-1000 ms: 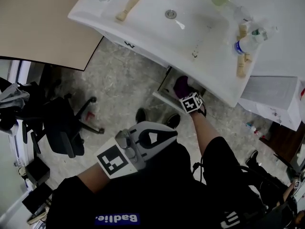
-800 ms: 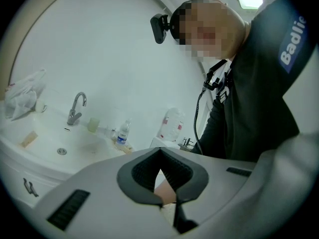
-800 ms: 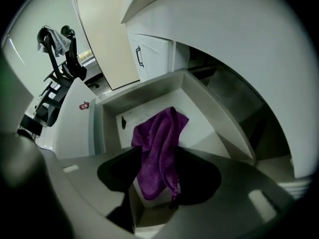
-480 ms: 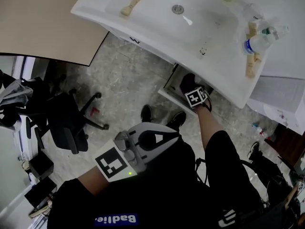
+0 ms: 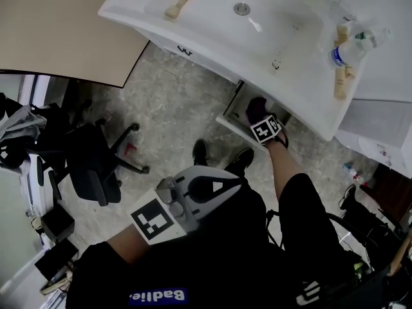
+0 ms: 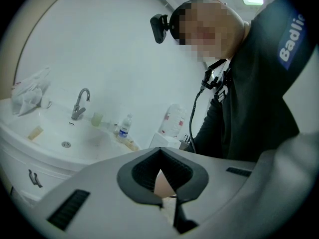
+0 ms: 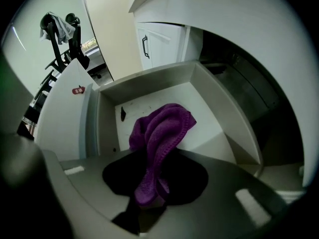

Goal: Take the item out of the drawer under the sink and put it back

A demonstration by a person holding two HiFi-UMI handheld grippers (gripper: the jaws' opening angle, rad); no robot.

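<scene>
As right gripper [image 7: 147,203] jaws, just closing, pinch purple cloth [image 7: 162,128] in drawer [image 7: 149,81], left gripper [image 6: 169,210] jaws together

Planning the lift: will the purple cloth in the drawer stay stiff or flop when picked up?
The purple cloth lies in soft bunched folds, so it probably droops limply. Its fuzzy pile suggests it's light and unlikely to slip.

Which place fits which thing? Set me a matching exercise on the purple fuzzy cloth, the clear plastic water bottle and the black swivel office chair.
1 purple fuzzy cloth
2 clear plastic water bottle
3 black swivel office chair

a on the speckled floor
b on the white sink counter
c in the open white drawer, between the right gripper's jaws

Pairs: 1-c, 2-b, 3-a.
Those jaws have just been closing.
</scene>
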